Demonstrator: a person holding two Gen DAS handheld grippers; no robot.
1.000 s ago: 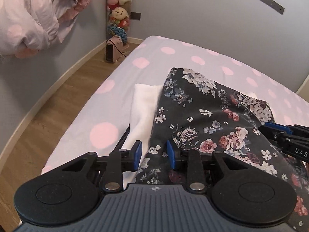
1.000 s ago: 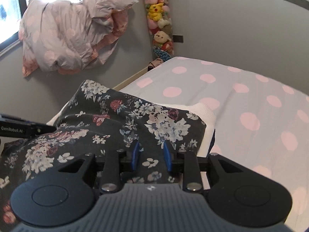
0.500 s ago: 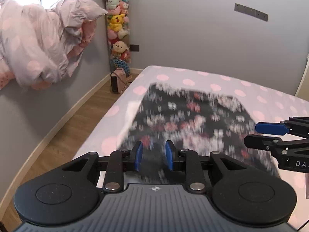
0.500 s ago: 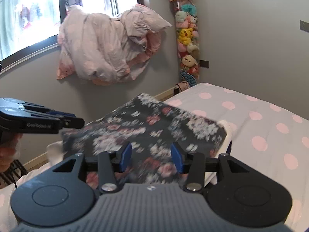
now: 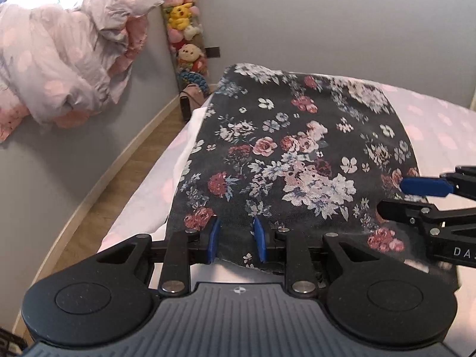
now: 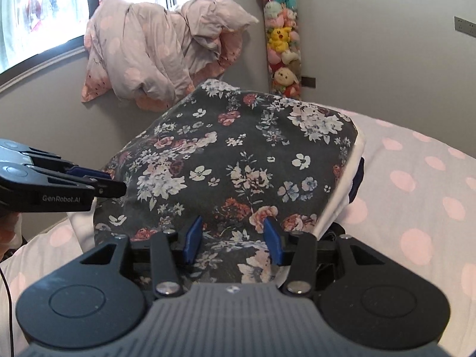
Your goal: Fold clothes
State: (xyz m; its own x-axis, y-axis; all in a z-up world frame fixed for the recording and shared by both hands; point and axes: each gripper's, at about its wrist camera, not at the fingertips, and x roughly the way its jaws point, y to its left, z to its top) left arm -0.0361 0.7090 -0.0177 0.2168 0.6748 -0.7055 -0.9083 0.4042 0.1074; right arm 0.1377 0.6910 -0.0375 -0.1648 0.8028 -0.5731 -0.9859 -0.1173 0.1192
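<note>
A dark floral garment [image 5: 297, 154] [image 6: 232, 154] lies spread over a white folded cloth [image 5: 190, 136] [image 6: 336, 205] on the polka-dot bed [image 5: 440, 125] [image 6: 416, 178]. My left gripper [image 5: 236, 238] is at the garment's near edge and shut on a bunch of it. It also shows from the side in the right wrist view [image 6: 113, 184]. My right gripper [image 6: 232, 238] stands open at the other near corner. The cloth lies between its blue pads, and they do not press on it. From the left wrist view, the right gripper [image 5: 401, 196] reaches in over the garment's right edge.
A pink-dotted quilt bundle [image 5: 65, 59] [image 6: 154, 59] hangs at the window wall. A tube of plush toys [image 5: 184, 29] [image 6: 281, 44] stands in the corner, with a small pink box [image 5: 192, 101] beneath it. Wooden floor [image 5: 119, 178] runs along the bed's left side.
Both grippers swung the garment across the bed, and it now lies flatter over the white cloth. The right gripper's jaws widened and let go of the cloth. The left kept its grip.
</note>
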